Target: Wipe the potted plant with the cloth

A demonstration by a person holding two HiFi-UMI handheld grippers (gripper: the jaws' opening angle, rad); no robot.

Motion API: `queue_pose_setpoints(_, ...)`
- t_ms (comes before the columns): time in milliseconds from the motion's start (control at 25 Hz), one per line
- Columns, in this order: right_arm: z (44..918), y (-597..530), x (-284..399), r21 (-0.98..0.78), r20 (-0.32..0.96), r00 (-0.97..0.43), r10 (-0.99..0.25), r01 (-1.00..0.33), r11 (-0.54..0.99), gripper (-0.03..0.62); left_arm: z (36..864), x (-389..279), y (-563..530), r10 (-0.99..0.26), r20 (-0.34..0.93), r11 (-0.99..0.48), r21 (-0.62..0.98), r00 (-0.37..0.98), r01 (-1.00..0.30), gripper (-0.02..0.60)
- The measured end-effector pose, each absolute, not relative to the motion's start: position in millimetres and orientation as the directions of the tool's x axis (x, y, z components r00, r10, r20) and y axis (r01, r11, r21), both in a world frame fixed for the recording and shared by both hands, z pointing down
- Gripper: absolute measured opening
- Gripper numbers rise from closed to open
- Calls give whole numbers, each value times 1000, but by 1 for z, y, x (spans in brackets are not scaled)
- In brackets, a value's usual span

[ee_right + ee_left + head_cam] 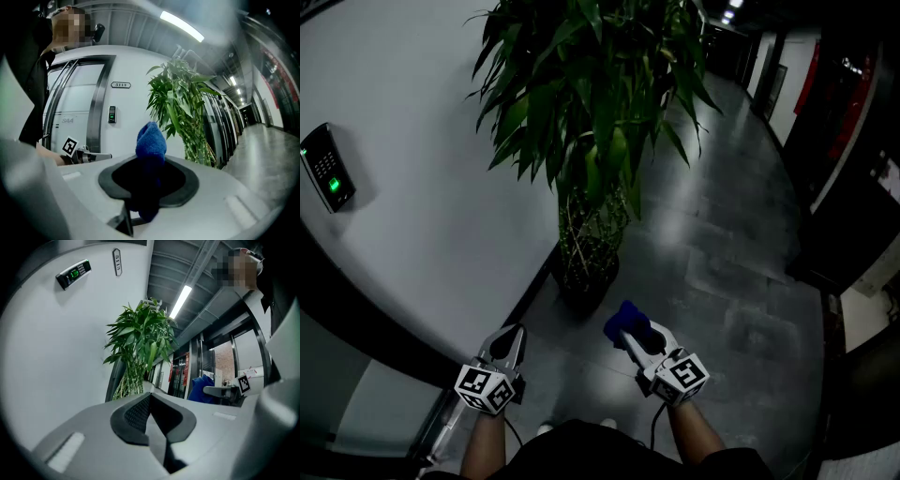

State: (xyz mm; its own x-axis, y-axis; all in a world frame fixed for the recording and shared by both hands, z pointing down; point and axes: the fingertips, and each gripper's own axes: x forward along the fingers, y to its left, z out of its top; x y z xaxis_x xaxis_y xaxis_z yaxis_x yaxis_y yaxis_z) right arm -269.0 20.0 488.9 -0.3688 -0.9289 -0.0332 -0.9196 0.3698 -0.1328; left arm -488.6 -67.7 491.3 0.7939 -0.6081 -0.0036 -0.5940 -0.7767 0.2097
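Clamps a bunched blue cloth in the right gripper, jaws pinched narrow on it, a tuft poking out past the tips. Carries the left gripper closed and empty, pads together with nothing between, out at 9 o'clock from the right one. Faces the potted plant at 12 o'clock in the head view: dark pot on the grey floor close against the curved white wall, bundled stems rising upright from it, leaf crown spreading above. Finds the cloth just short of the pot, at about 5 o'clock from it, touching neither pot, stems nor leaves. Puts the right gripper nearer the plant than the left, and the one with the cloth, so probably the wiping arm. Judges the wiping not yet begun. Calls for a reach forward and up toward 12 o'clock, along the plant's vertical long axis, to meet the lowest leaves. Leaves the left gripper free, perhaps to steady a leaf from beneath. Warrants care: thin, drooping leaves likely to bend away under the cloth. Shows a door keypad well apart at 9 o'clock on the wall.
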Motion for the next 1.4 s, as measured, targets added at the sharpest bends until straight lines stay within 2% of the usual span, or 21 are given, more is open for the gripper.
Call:
queue_pose_setpoints(400,469,9,-243,-117,-44,-426,-904,-896,428,112,486,-441,-66,-629,-14,-768,161,777,-620,6)
queue_pose_setpoints(640,445,-30,-256,-76,-93,-463,-881,-879,470,111,478,-437,-100,-627,-21,-775,117,778,-621,6)
queue_pose_setpoints(840,414,-82,-276,-2,-122,-456,-882,-888,459,112,464,-436,-155,-571,-56,-820,91,819,-566,6)
queue_pose_setpoints(1080,346,-150,-303,173,-175,-395,-902,-914,367,112,442,-436,-245,-491,-76,-871,27,868,-490,6)
queue_pose_setpoints(1240,293,-183,-311,307,-245,-293,-924,-928,212,112,414,-417,-306,-418,-102,-908,14,903,-419,6)
queue_pose_setpoints(1400,250,-200,-322,399,-304,-211,-929,-914,77,112,396,-390,-341,-304,-56,-952,-31,951,-306,6)
